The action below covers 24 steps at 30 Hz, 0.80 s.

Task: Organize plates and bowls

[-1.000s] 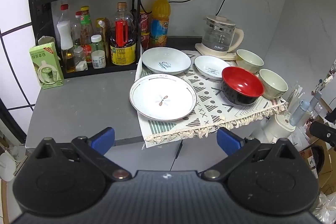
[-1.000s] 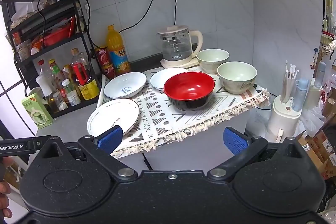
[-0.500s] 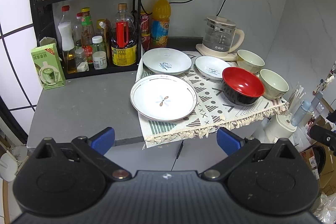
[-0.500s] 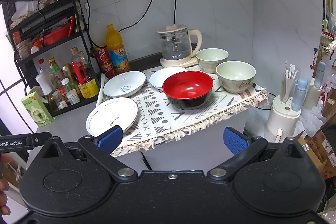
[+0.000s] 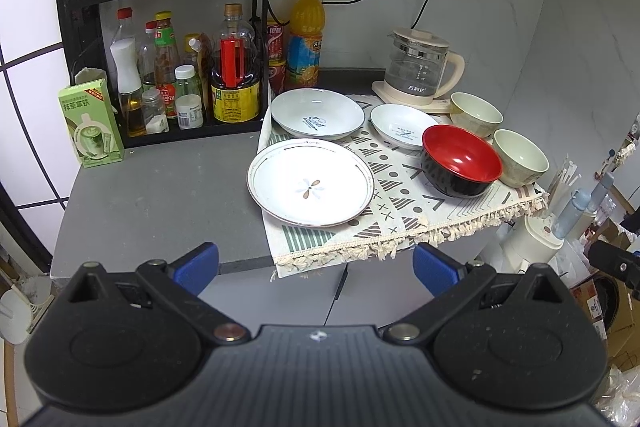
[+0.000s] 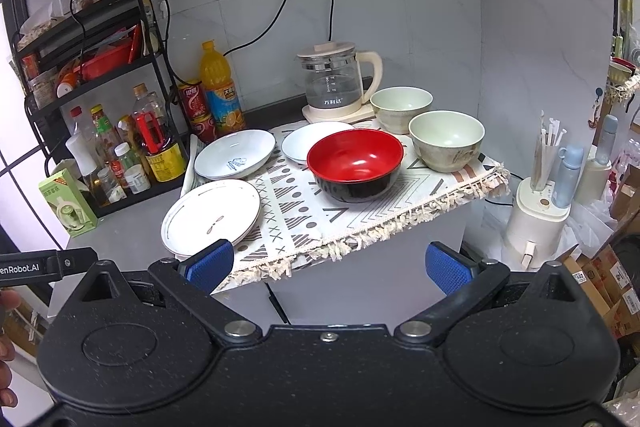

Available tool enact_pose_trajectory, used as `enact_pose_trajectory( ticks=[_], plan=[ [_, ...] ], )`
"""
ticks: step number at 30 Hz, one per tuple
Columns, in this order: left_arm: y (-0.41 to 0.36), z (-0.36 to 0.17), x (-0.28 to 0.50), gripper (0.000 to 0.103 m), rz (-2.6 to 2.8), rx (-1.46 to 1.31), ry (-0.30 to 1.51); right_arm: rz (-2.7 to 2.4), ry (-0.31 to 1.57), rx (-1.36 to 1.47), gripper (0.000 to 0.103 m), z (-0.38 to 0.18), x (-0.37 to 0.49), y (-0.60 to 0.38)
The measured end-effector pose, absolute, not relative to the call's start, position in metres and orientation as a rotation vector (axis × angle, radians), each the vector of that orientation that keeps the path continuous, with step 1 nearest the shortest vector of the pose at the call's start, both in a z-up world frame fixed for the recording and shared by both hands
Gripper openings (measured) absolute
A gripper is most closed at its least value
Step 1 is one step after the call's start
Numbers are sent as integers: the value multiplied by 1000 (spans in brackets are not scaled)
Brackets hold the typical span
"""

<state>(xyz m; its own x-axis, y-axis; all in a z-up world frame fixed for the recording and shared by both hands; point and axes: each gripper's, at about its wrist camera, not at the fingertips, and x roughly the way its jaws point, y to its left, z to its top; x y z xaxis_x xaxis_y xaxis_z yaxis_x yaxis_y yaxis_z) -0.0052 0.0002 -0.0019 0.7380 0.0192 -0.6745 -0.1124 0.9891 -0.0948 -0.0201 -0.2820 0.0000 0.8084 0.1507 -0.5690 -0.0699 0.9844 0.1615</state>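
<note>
The left gripper point(image 5: 316, 263) has its blue ribbed fingers point(image 5: 198, 261) spread wide with nothing between them, hanging in front of the bench edge. The right gripper point(image 6: 328, 263) is likewise spread apart and empty, its blue fingers point(image 6: 446, 267) textured with fine ridges on matte black arms.

Past them, a woven cloth point(image 5: 404, 203) with grey and green geometric print and a frayed cream fringe drapes over the grey matte bench point(image 5: 160, 195). On the cloth's near left sits a large shallow white plate point(image 5: 310, 183), glossy, with a thin dark rim line and a small flower in the middle. Behind it is a deeper white plate point(image 5: 318, 113) with a blue mark, and to its right a smaller white dish point(image 5: 402, 127). A round red bowl point(image 5: 460, 161), shiny red inside and black outside, stands just beside two pale green bowls point(image 5: 520, 157), one behind the other point(image 5: 476, 113).

At the back stands a glass kettle point(image 5: 420, 71) on a cream base. A black wire rack point(image 5: 168, 27) holds bottles and jars; a green carton point(image 5: 90, 123) stands beside it.
</note>
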Motion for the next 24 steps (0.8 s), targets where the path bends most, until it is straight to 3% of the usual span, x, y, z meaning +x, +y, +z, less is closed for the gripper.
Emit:
enact_pose_trajectory(
  ticks=[24],
  plan=[
    [1, -2, -10, 102, 67, -144, 743, 120, 628, 98, 103, 0, -20, -281]
  ],
)
